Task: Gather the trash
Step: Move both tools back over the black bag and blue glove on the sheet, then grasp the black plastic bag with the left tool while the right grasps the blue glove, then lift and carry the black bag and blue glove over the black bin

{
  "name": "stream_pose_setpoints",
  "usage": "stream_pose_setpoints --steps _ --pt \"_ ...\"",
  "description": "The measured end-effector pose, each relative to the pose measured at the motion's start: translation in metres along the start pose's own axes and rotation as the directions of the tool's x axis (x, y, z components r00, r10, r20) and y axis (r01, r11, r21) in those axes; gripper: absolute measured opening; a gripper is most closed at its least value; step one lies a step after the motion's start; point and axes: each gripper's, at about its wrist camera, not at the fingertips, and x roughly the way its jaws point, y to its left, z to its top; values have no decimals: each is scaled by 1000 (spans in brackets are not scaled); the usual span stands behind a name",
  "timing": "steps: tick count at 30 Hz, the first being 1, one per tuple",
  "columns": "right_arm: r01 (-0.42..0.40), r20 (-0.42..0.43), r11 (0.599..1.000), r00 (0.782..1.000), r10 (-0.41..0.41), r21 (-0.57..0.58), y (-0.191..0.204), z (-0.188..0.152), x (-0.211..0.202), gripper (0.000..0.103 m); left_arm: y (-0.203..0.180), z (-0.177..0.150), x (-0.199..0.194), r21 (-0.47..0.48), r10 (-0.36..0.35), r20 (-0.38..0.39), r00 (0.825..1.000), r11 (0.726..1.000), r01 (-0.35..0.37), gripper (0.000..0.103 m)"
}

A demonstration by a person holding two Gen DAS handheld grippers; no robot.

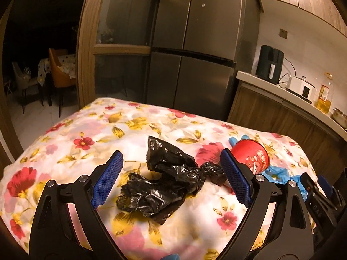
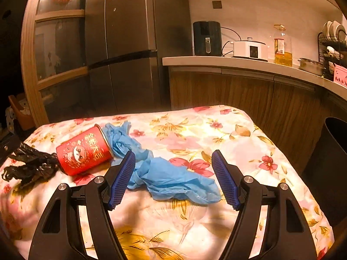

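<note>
The left gripper [image 1: 171, 177] is wide open and holds nothing. Its two blue pads [image 1: 108, 179] stand far apart, one on each side of a black plastic bag [image 1: 164, 179]. The bag lies on the worktop [image 1: 86, 134], right in the gap between the pads, but the pads do not touch it. The bag is crumpled and shiny, all bunched up with a knot-like lump at its right end. That lump sits just beside the right pad.

Just past the right pad lies a red can [image 1: 251, 153]. It is on its side, and it touches the end of the black bag. The can is round, with white and gold pictures and writing on it. Blue gloves [image 1: 279, 175] peek out behind and beside the can.

The worktop is covered with a cloth full of red, pink and yellow flowers.

The right gripper [image 2: 173, 177] is also wide open and holds nothing. To its far left is the black bag [image 2: 30, 166], then the red can [image 2: 84, 150], well to the left of the left pad. The blue gloves [image 2: 169, 177] start at the open end of the can and stretch down to the right, into the gap between the pads. The left pad [image 2: 121, 179] is just at the edge of the gloves, and I cannot tell if it touches them. The gloves are thin, soft and wrinkled, lying flat in a long twisted heap.

A dark bin [image 2: 329, 162] stands on the floor off the right side of the worktop.
</note>
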Motion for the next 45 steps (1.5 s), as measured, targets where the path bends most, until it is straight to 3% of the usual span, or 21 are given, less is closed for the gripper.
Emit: stream_pose_setpoints --steps 6,13,17,23,30,35,45 --pt "9 -21 1000 1000 -9 -29 6 -7 6 66 9 -4 16 -46 -32 -56 998 999 29 84" --pt "10 -56 1000 998 -12 -27 6 -10 15 52 15 -10 32 -78 -72 -126 989 995 63 54" --pt "4 -78 999 997 -7 -36 8 -12 19 36 18 -12 36 -94 -102 -141 985 992 89 32" --pt "-18 -95 999 995 14 -44 10 -15 22 14 14 -14 35 -82 -121 -136 983 990 110 16" --pt "-47 -65 999 997 45 -23 7 -10 12 2 19 -13 28 -110 -137 -106 985 986 125 6" --pt "-68 -14 998 998 68 3 1 -2 -9 1 21 -11 18 -120 -148 -92 985 983 137 3" --pt "-63 62 998 996 62 13 -20 8 -56 1 -1 -9 -34 -35 -166 -8 986 986 166 2"
